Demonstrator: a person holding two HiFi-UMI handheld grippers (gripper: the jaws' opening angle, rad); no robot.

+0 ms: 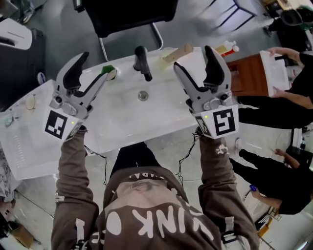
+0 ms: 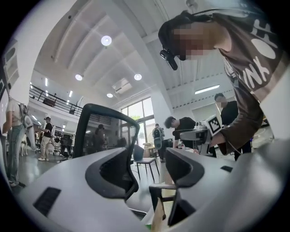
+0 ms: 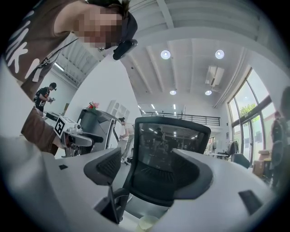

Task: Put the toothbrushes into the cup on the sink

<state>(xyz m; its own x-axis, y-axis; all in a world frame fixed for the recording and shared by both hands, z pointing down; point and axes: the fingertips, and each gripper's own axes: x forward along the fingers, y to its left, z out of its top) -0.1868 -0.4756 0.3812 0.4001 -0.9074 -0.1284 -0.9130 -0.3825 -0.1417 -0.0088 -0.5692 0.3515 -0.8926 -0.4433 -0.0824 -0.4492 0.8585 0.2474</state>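
A white sink (image 1: 122, 124) with a black faucet (image 1: 142, 62) lies below me. At its rear left corner stands a small pale cup (image 1: 112, 73) with something green in it. My left gripper (image 1: 95, 67) is open, and one fingertip hangs right beside that cup. In the left gripper view a beige stick (image 2: 158, 216) rises from the bottom edge below the open, empty left gripper (image 2: 149, 174). My right gripper (image 1: 194, 59) is also open and empty over the sink's rear right, near a beige block-like thing (image 1: 178, 52). The right gripper view shows the right gripper (image 3: 152, 170) holding nothing.
A black office chair (image 1: 129, 14) stands just behind the sink. Orange-capped bottles (image 1: 228, 48) sit at the rear right by a wooden table (image 1: 250, 73). People (image 1: 283, 114) stand to the right. A translucent bin (image 1: 24, 136) is at the left.
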